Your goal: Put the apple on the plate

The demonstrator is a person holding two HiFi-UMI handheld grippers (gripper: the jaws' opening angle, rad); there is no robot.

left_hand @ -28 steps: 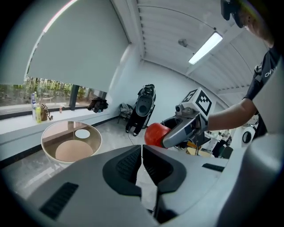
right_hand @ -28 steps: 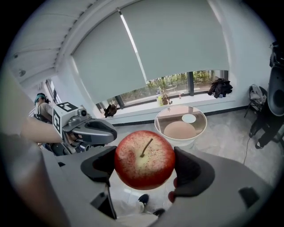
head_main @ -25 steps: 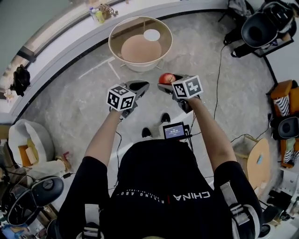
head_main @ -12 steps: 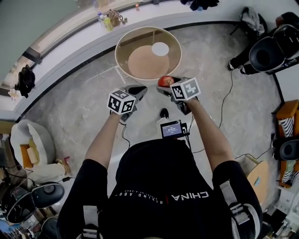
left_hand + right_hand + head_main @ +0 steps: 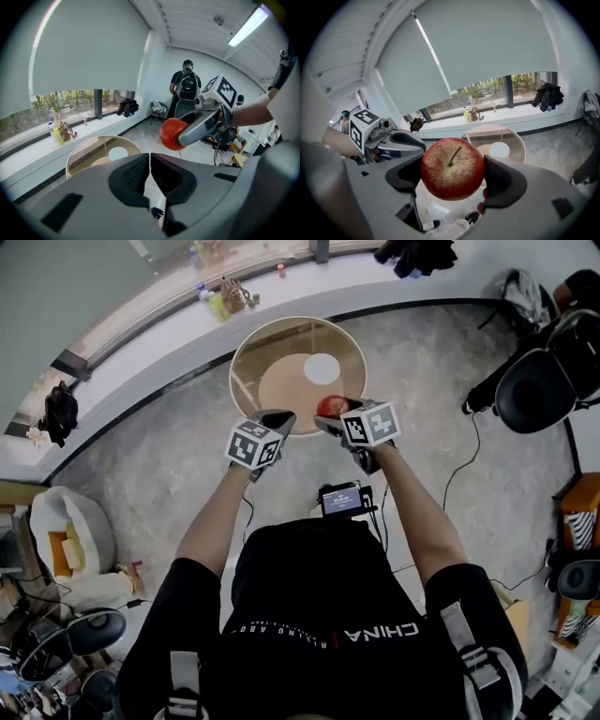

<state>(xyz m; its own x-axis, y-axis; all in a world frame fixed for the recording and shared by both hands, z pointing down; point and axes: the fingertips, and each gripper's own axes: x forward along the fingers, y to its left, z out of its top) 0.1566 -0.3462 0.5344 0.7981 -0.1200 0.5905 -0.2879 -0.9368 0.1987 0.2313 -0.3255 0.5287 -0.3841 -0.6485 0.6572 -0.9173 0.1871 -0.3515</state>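
While off plate (image 5: 322, 367), apple (image 5: 331, 406) in jaws

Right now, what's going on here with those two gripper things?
A person holds a gripper in each hand. The right gripper is clamped on a red apple, held up by the near edge of a round table. The white plate on that table is bare. The left gripper is shut and empty, alongside.

The apple (image 5: 452, 168) has glossy, speckled skin. The right gripper (image 5: 452, 178) is matt grey plastic with dark rubbery pads (image 5: 501, 180). The floor (image 5: 169, 446) looks like polished stone.
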